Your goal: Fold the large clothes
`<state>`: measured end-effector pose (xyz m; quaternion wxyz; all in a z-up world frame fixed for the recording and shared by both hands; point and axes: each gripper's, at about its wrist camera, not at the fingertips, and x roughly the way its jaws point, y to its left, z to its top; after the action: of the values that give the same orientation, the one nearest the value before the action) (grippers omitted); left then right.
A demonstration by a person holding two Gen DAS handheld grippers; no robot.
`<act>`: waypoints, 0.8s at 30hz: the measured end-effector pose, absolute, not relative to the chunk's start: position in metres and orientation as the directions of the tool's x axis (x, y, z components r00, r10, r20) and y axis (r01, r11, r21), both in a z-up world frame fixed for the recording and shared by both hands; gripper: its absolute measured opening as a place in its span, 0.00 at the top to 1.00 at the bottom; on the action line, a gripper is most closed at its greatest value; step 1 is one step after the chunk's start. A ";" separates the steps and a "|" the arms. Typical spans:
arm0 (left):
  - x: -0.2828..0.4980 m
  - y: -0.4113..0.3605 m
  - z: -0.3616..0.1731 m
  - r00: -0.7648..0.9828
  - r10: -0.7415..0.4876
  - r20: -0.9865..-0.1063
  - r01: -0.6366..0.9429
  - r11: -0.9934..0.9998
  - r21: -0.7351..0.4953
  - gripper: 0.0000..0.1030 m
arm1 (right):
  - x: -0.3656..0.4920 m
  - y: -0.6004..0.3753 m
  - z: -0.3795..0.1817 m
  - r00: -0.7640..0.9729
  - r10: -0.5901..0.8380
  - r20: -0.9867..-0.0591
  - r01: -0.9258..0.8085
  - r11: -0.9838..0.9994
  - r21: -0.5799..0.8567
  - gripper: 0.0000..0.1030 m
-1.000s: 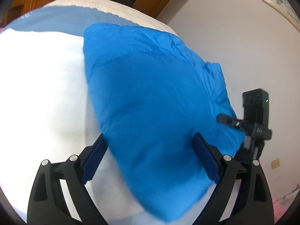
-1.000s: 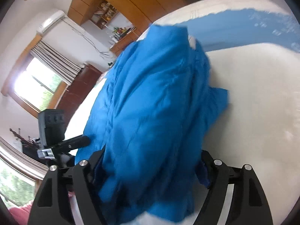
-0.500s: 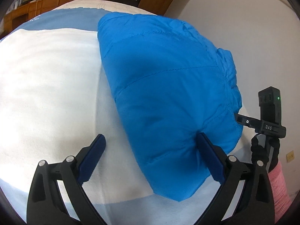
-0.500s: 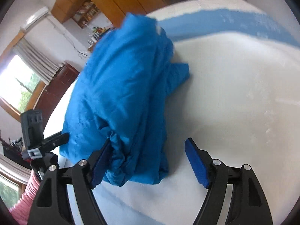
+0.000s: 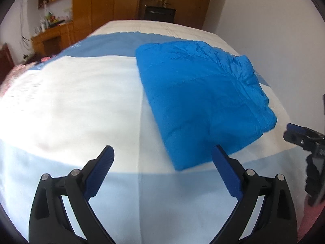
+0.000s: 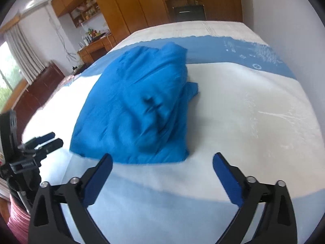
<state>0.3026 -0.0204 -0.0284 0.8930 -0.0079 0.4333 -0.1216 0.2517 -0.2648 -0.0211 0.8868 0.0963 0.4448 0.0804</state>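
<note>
A bright blue padded jacket (image 5: 203, 99) lies folded in a compact bundle on the bed; it also shows in the right wrist view (image 6: 140, 109). My left gripper (image 5: 162, 152) is open and empty, just short of the jacket's near edge. My right gripper (image 6: 162, 159) is open and empty, also just short of the bundle. Each gripper shows at the edge of the other's view: the right one (image 5: 300, 136) at the right, the left one (image 6: 42, 142) at the left.
The bed (image 5: 71, 101) has a white cover with pale blue bands. Wooden wardrobes (image 6: 142, 6) and a desk (image 5: 52, 36) stand beyond the bed. A white wall (image 5: 274, 30) runs along the bed's right side. A dark wooden cabinet (image 6: 40, 93) stands by the window.
Both grippers have let go of the jacket and pulled back from it. The jacket has come to rest on the bed as a folded bundle.
</note>
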 end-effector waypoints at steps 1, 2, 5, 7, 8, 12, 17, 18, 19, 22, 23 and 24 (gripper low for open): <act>0.297 -0.020 -0.026 0.607 -0.217 -0.765 0.203 0.972 -0.115 0.06 | 0.243 -0.259 -0.018 0.598 0.213 -0.773 -0.054 0.973 0.226 0.04; 0.287 -0.018 -0.024 0.620 -0.210 -0.756 0.196 0.974 -0.110 0.06 | 0.236 -0.256 -0.016 0.604 0.205 -0.770 -0.053 0.975 0.218 0.04; 0.267 -0.018 -0.017 0.630 -0.202 -0.750 0.199 0.975 -0.095 0.05 | 0.217 -0.250 -0.011 0.616 0.193 -0.763 -0.042 0.976 0.213 0.04; 0.258 -0.017 -0.014 0.642 -0.193 -0.742 0.186 0.978 -0.093 0.05 | 0.207 -0.246 -0.008 0.612 0.193 -0.767 -0.039 0.976 0.214 0.04; 0.252 -0.016 -0.011 0.650 -0.186 -0.737 0.178 0.980 -0.090 0.05 | 0.205 -0.244 -0.004 0.613 0.200 -0.765 -0.045 0.975 0.219 0.04; 0.235 -0.014 -0.005 0.647 -0.186 -0.739 0.174 0.980 -0.094 0.04 | 0.190 -0.235 0.000 0.610 0.229 -0.759 -0.071 0.969 0.235 0.04; 0.217 -0.014 0.000 0.653 -0.175 -0.737 0.178 0.981 -0.076 0.04 | 0.172 -0.226 0.005 0.621 0.219 -0.752 -0.078 0.973 0.219 0.04; 0.213 -0.014 0.001 0.656 -0.174 -0.734 0.182 0.981 -0.070 0.04 | 0.169 -0.224 0.006 0.623 0.218 -0.751 -0.080 0.973 0.216 0.04; 0.210 -0.015 0.002 0.659 -0.175 -0.731 0.185 0.980 -0.067 0.04 | 0.165 -0.222 0.007 0.624 0.215 -0.751 -0.082 0.974 0.210 0.04; 0.201 -0.015 0.005 0.668 -0.174 -0.723 0.186 0.980 -0.063 0.04 | 0.159 -0.219 0.008 0.627 0.219 -0.747 -0.087 0.973 0.212 0.04; 0.198 -0.014 0.005 0.670 -0.174 -0.721 0.184 0.981 -0.065 0.05 | 0.157 -0.218 0.009 0.626 0.228 -0.745 -0.092 0.971 0.221 0.04; 0.196 -0.012 0.005 0.671 -0.176 -0.720 0.185 0.980 -0.068 0.04 | 0.154 -0.218 0.010 0.626 0.237 -0.743 -0.096 0.969 0.228 0.04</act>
<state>0.1964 -0.0118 0.0055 0.9141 0.0053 0.3934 -0.0987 0.1544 -0.2183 0.0096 0.8978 0.0836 0.4223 0.0926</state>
